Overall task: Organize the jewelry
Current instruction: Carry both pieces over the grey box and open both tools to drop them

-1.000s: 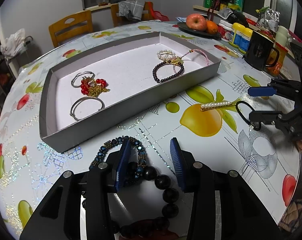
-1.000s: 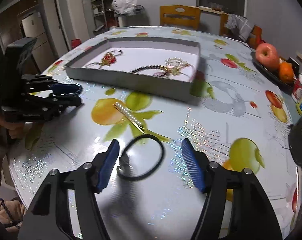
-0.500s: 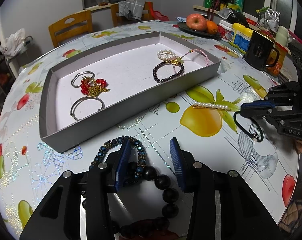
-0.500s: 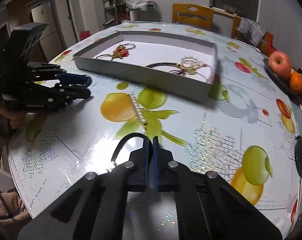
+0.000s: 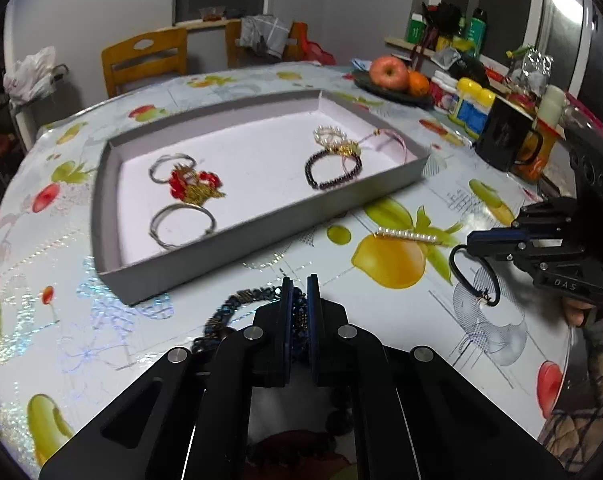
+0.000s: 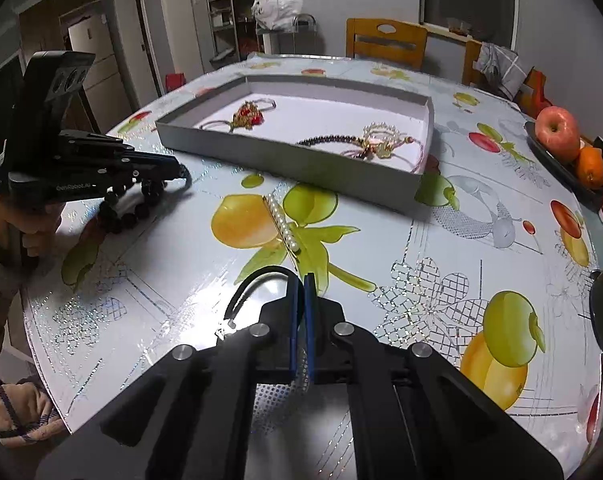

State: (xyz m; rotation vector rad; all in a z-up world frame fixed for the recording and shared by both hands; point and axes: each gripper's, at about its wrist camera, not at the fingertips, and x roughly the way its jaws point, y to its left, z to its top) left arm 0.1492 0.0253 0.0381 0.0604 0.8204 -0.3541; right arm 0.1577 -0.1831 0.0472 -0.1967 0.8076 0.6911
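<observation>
two grippers, one tray. the left gripper (image 5: 300, 292) is clenched on a dark blue beaded bracelet (image 5: 237, 304) on the table's (image 5: 441, 320) near edge. the right gripper (image 6: 300, 288) is clenched on a thin black ring (image 6: 253, 280), near right of the grey tray (image 5: 261, 236). the tray holds two silver bangles, a red-gold piece, a dark bead bracelet and a pearl-gold cluster. one pearl bar clip (image 5: 407, 235) lies between tray and ring. only the right view shows large black beads (image 6: 129, 210) under the left gripper.
</observation>
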